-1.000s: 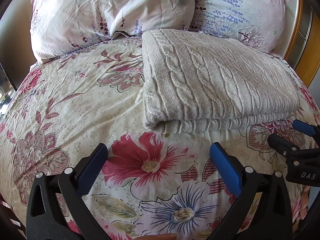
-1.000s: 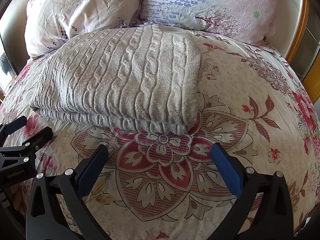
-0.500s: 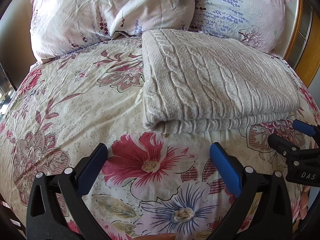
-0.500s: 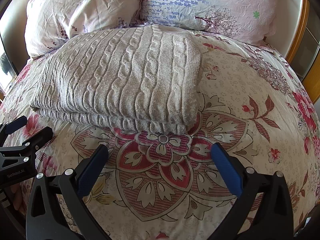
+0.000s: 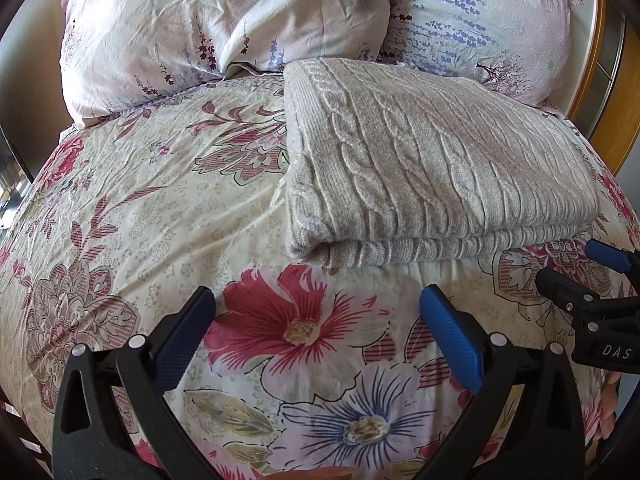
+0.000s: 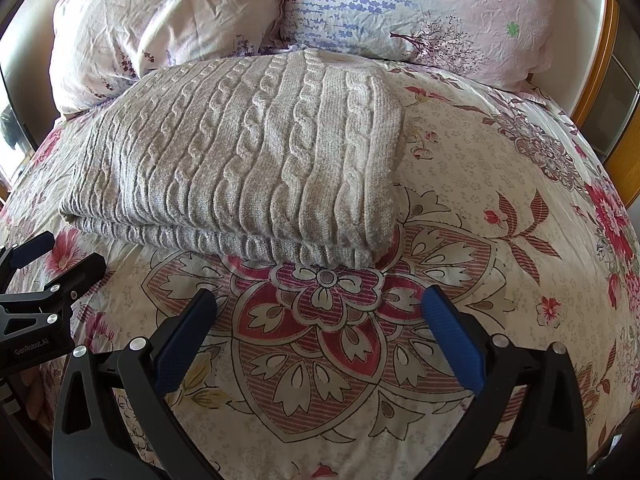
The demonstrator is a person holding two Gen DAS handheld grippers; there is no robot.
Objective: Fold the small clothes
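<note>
Left gripper (image 5: 316, 304) sits low over the bedspread (image 5: 152, 216), fingers spread wide, pinching nothing. It's short of the sweater (image 5: 432, 168), aimed at the near-left corner.

Sweater is on the bed, already folded into a thick rectangle with its layered edge facing me, and the far edge touches the pillows (image 5: 224, 28). I'd call the fold done or one pass from done.

Right gripper (image 6: 320, 300) has the same pose: low, level, fingers spread, empty, just short of the sweater's near-right corner. Each gripper shows at the edge of the other's view, so they're side by side and close.

Risks from here:
- Pinch only the top layer, and the stack peels open when lifted. Thick knit, several layers at that edge.
- Come in too low, and the fingers catch the bedspread too and drag it along.
- Uneven lift between the two sides, and the heavy knit sags and skews the fold.
- Soft mattress gives under any push; the edge may roll away.
</note>
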